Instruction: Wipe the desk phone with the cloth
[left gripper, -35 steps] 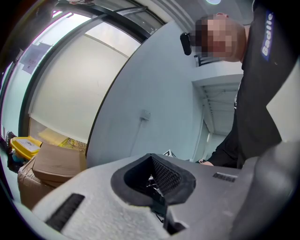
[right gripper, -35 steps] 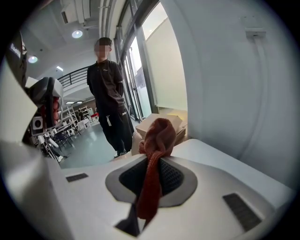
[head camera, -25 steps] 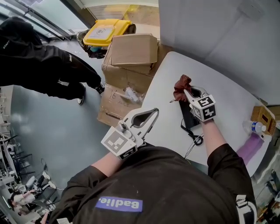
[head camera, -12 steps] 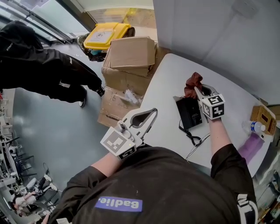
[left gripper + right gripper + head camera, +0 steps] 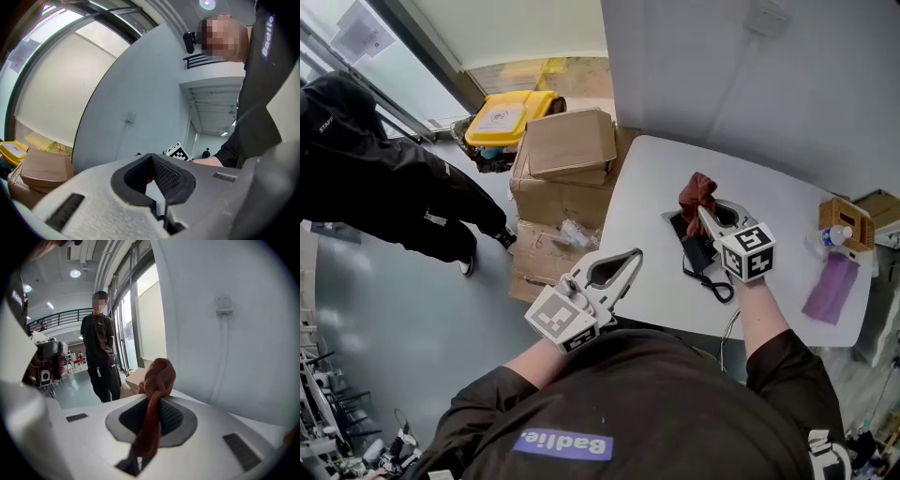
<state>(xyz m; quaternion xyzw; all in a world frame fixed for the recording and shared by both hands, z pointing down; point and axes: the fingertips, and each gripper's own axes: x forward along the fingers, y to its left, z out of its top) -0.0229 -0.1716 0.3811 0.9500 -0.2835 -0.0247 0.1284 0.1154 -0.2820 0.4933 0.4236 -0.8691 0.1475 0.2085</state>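
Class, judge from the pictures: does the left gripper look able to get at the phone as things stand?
Probably yes. Only bare table lies between the left gripper and the phone, though the right gripper, shut on the cloth, hangs over the phone.

You're in an office building on an open-plan floor, not a home. Evidence:
- Full-height glazing (image 5: 145, 319) in metal frames.
- A mezzanine railing (image 5: 56, 317) across the hall.
- Recessed ceiling lights (image 5: 75, 273).
- A smooth grey floor (image 5: 394, 347).

Your white surface (image 5: 652, 187) sits against a plain grey wall. That wall has a wall socket (image 5: 223, 302) with a cable run dropping from it. A desk phone (image 5: 689, 246) sits on the surface.

Stacked cardboard boxes (image 5: 572, 145) and a yellow bin (image 5: 502, 117) just beside the surface read as a delivery or storage corner. A person in black (image 5: 100, 357) stands nearby on the open floor.
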